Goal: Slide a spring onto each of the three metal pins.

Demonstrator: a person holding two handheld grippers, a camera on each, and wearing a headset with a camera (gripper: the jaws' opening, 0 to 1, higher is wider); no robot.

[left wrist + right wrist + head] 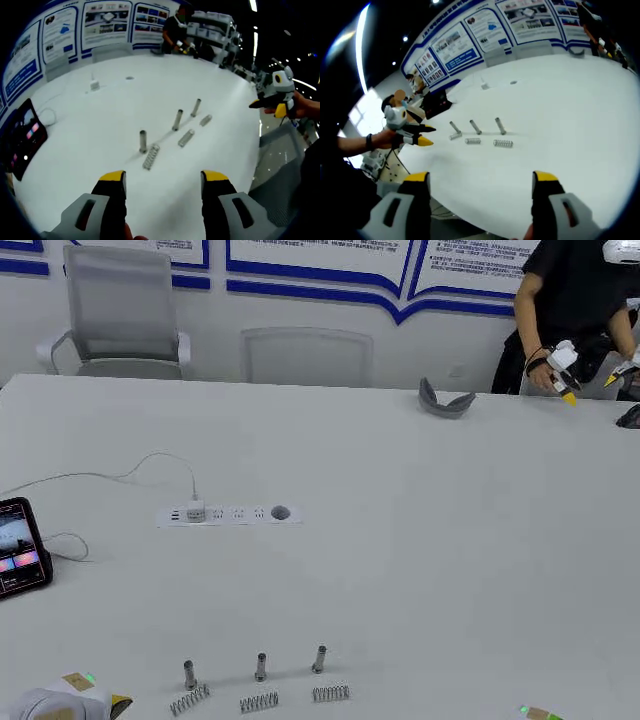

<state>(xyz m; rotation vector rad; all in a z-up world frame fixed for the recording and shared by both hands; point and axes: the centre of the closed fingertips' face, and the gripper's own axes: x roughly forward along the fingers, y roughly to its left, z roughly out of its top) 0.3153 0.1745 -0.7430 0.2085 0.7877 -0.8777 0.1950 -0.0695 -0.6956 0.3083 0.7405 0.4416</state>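
Left gripper point(162, 181) and right gripper point(479, 181) both gape wide, empty, touching nothing; springs point(259, 701) lie just beside the pins point(260, 667).

Grey pins point(260, 667), white table point(420, 560)

No text can be read: the print on the wall posters point(107, 20) behind the table point(100, 115) is too small and blurred.

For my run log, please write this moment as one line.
stage: no spring on yet | pins: three upright, bare | springs: three lying beside pins | left gripper: open, empty | right gripper: open, empty
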